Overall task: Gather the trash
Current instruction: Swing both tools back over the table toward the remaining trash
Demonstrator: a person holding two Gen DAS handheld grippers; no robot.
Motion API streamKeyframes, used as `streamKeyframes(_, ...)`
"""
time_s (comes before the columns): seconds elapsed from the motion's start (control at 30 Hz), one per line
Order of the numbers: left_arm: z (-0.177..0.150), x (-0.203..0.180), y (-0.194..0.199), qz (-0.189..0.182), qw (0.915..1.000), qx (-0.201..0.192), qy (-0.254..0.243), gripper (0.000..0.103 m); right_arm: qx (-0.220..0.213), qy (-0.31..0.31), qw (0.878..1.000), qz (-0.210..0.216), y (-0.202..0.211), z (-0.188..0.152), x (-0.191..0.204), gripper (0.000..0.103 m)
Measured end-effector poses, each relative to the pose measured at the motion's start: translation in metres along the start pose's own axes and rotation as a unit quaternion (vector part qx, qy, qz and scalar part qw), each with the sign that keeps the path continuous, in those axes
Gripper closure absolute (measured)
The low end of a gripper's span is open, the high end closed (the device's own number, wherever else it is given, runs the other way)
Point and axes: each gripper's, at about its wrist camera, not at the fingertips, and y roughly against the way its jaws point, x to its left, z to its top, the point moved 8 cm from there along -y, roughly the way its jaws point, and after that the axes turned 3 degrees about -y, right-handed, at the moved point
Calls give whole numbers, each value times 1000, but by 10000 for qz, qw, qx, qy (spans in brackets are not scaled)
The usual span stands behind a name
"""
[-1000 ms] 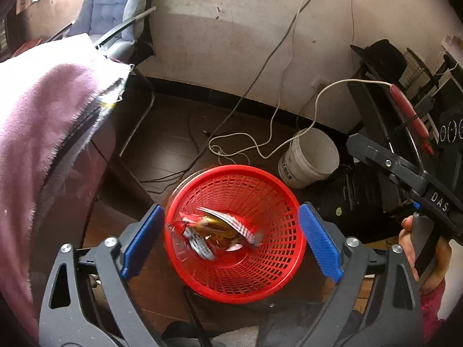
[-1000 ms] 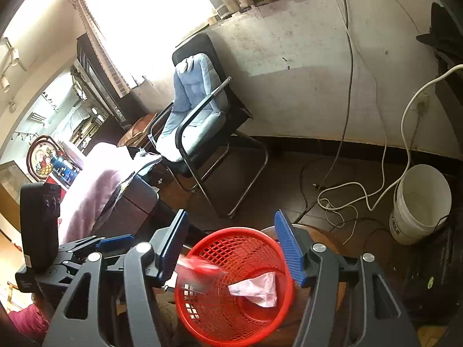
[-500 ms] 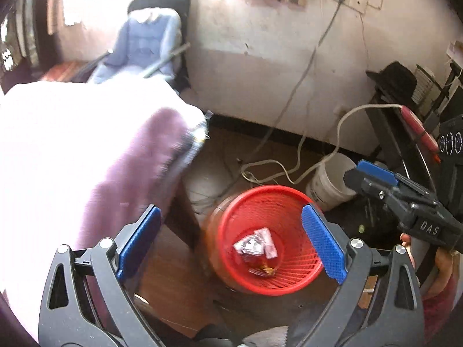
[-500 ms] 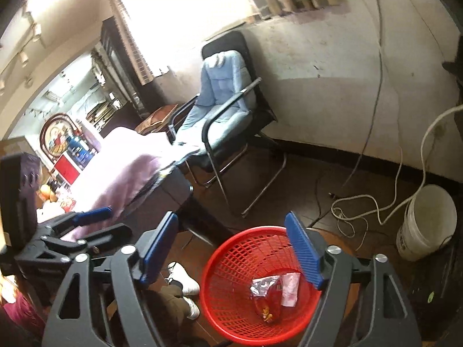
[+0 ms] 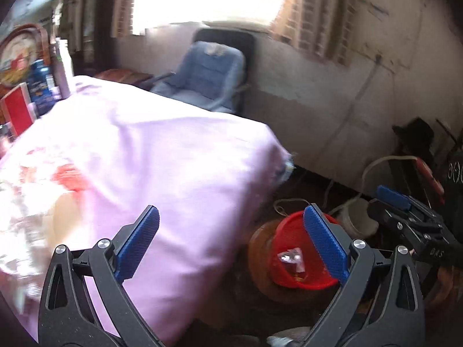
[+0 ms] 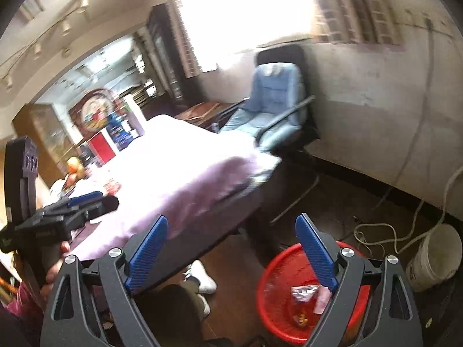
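Left gripper: blue-padded fingers spread wide, nothing between them. It hangs over the edge of the pale pink cloth-covered worktop.

Right gripper: likewise released, pads apart and empty, held above the dark floor beside the worktop. It also shows at the right edge of the left wrist view, and the left gripper at the left edge of the right wrist view.

Round red plastic mesh basket stands on the floor, low and right of both grippers, close to the worktop's corner. Trash lies inside it: crumpled silvery and red wrappers at the bottom, also seen in the left wrist view, where the basket sits partly behind the right finger.

White plastic bucket just beyond the basket, with a pale cable looped near it.

On the worktop's far left end, blurred: red and pale scraps, kind unclear.

Further back, a black-framed chair with a blue cushion against the stained wall, under a bright window.
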Motion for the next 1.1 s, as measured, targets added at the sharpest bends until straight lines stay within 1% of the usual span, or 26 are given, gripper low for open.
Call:
streamKeyframes(0.07,-1,29,20,265,9995,-129,90,7,56,192,9997,141,-3,-1,25,14)
streamKeyframes(0.13,-3,68,42,663,9974,-227,183,7,137,391,9984,377,-8,-2,56,13)
streamKeyframes(0.2,-7,107,63,1089,9933,-289,274,7,258,513,9960,685,-13,-5,85,12)
streamKeyframes(0.27,-12,150,85,1567,9862,-369,394,7,435,640,9914,1058,-19,-10,119,12)
streamKeyframes(0.33,-21,201,108,2092,9747,-415,661,7,650,824,9849,1378,-29,-19,157,11)
streamKeyframes(0.37,-28,226,119,2284,9690,-411,847,7,777,929,9808,1531,-35,-25,177,11)
streamKeyframes(0.43,-42,272,136,2524,9597,-407,1171,7,1052,1094,9720,1794,-47,-38,213,11)
streamKeyframes(0.5,-59,312,151,2827,9473,-388,1456,7,1376,1204,9621,2023,-62,-53,244,11)
streamKeyframes(0.57,-81,348,161,3131,9341,-346,1682,7,1636,1336,9533,2157,-74,-69,272,11)
streamKeyframes(0.6,-94,361,166,3194,9301,-313,1786,7,1724,1436,9501,2166,-81,-76,284,11)
streamKeyframes(0.63,-106,372,167,3220,9265,-240,1933,7,1786,1529,9482,2136,-87,-82,299,11)
streamKeyframes(0.67,-118,381,169,3240,9221,-80,2117,7,1860,1598,9462,2112,-92,-86,306,11)
streamKeyframes(0.7,-128,391,167,3141,9197,108,2353,7,1987,1655,9431,2091,-100,-90,314,11)
streamKeyframes(0.73,-134,396,166,2919,9219,154,2542,7,2084,1657,9415,2067,-107,-93,320,11)
streamKeyframes(0.77,-139,397,165,2831,9213,197,2658,7,2170,1626,9399,2076,-113,-94,326,11)
streamKeyframes(0.83,-148,403,163,2682,9171,333,2930,7,2303,1572,9341,2231,-118,-94,341,11)
streamKeyframes(0.9,-152,404,159,2434,9155,435,3174,7,2377,1606,9281,2374,-121,-91,356,11)
streamKeyframes(0.97,-156,403,156,2060,9153,470,3428,7,2307,1717,9239,2523,-123,-79,376,11)
streamKeyframes(1.0,-155,403,153,1954,9141,465,3523,7,2201,1796,9232,2589,-123,-68,386,11)
streamKeyframes(1.03,-156,403,153,1877,9122,449,3614,7,2080,1873,9240,2605,-125,-58,394,11)
streamKeyframes(1.1,-155,409,152,1869,9088,434,3705,7,1863,1989,9293,2492,-138,-35,403,11)
